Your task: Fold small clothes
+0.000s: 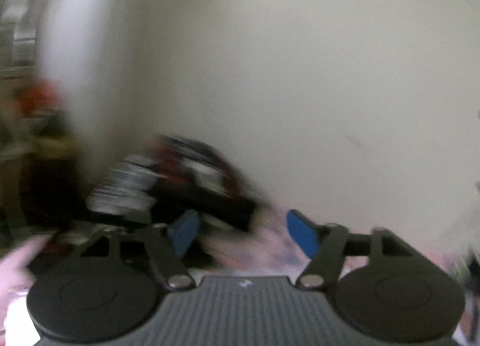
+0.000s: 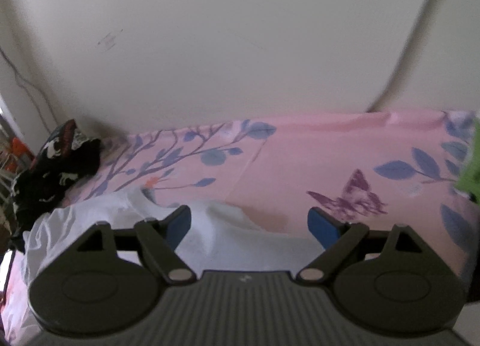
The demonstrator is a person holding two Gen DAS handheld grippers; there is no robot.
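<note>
A white garment [image 2: 228,238] lies rumpled on the pink floral bedsheet [image 2: 300,160], just ahead of and under my right gripper [image 2: 249,224], which is open and empty above it. A pile of dark patterned clothes [image 2: 57,172] sits at the far left of the bed against the wall. In the blurred left wrist view my left gripper [image 1: 243,233] is open and empty, with the dark patterned pile [image 1: 192,178] just ahead and to the left of it.
A cream wall [image 2: 240,46] rises right behind the bed. A green cloth [image 2: 469,172] shows at the right edge. Red and orange objects [image 1: 39,97] stand off the bed's left side. The left wrist view is motion-blurred.
</note>
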